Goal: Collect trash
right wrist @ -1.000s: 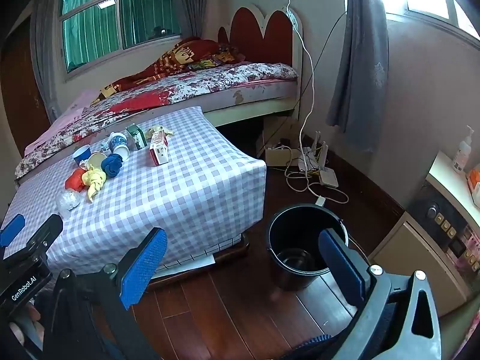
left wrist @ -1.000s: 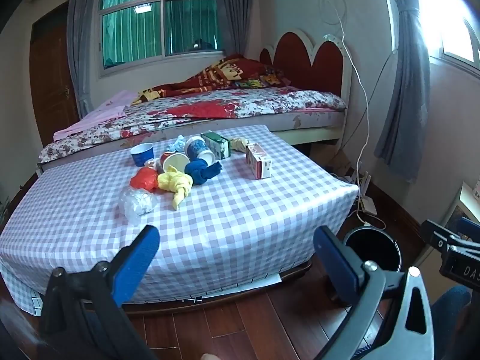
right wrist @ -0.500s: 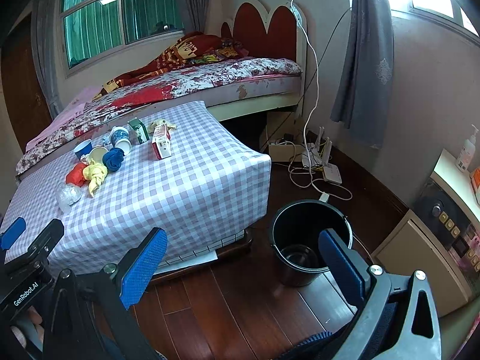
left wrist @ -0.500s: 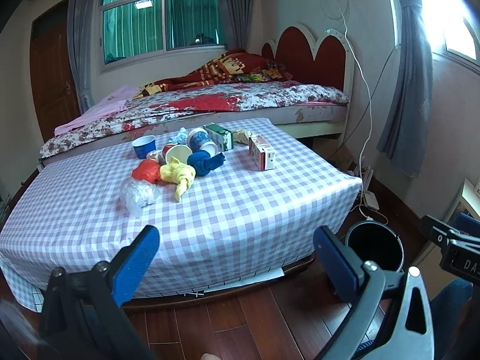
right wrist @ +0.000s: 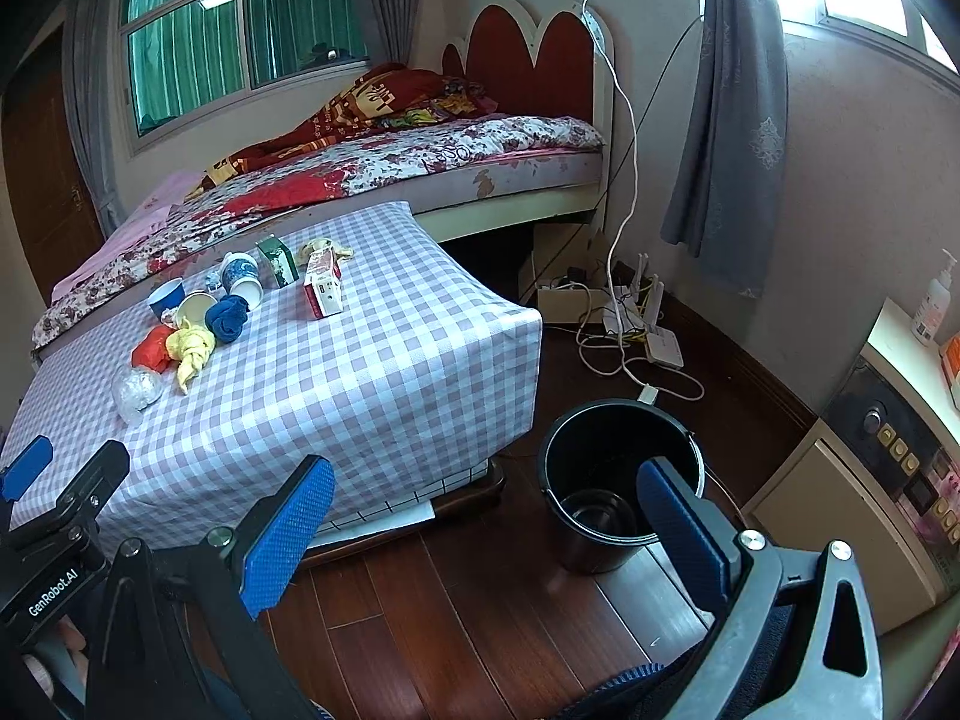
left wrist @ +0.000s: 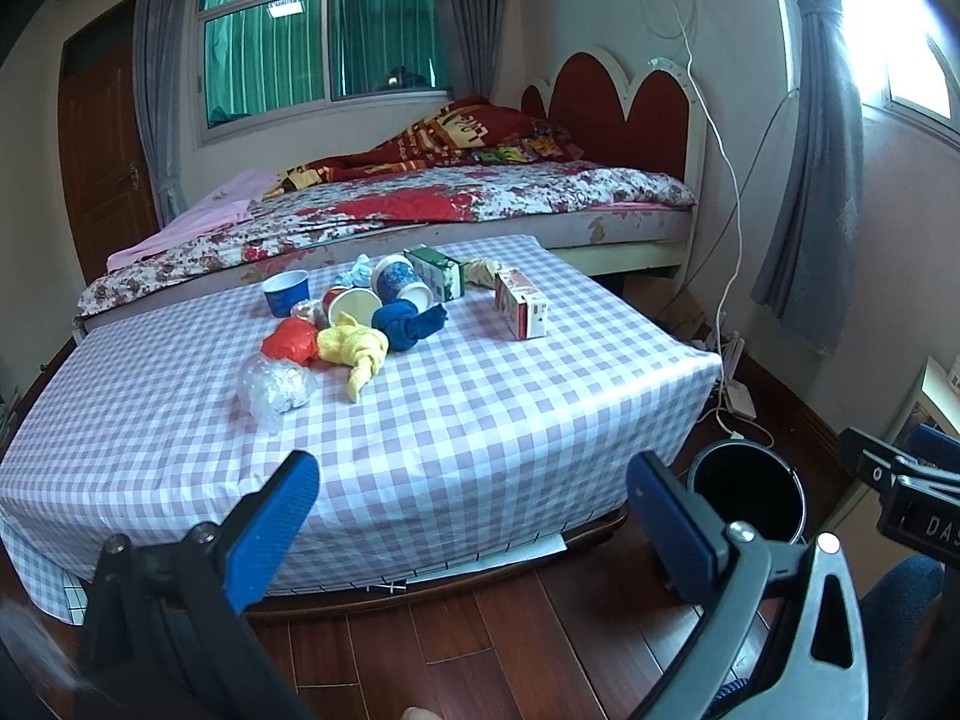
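Observation:
Trash lies in a heap on the checkered table (left wrist: 468, 420): a clear crumpled bag (left wrist: 273, 387), red wad (left wrist: 290, 341), yellow knotted rag (left wrist: 355, 351), blue knotted rag (left wrist: 408, 324), paper cups (left wrist: 288, 294), green carton (left wrist: 435, 271) and red-white carton (left wrist: 521, 305). The heap also shows in the right wrist view (right wrist: 192, 324). A black bucket (right wrist: 618, 480) stands on the floor right of the table; it shows in the left wrist view (left wrist: 747, 495). My left gripper (left wrist: 474, 510) is open and empty before the table's front edge. My right gripper (right wrist: 486, 516) is open and empty, near the bucket.
A bed (left wrist: 456, 204) stands behind the table. Cables, a power strip and routers (right wrist: 630, 324) lie on the floor by the wall. A cabinet (right wrist: 870, 468) stands at the right. The floor is dark wood (right wrist: 480, 612).
Both views have drifted slightly closer to the table, and the bucket sits a little lower in the frame. Both grippers stay open and empty.

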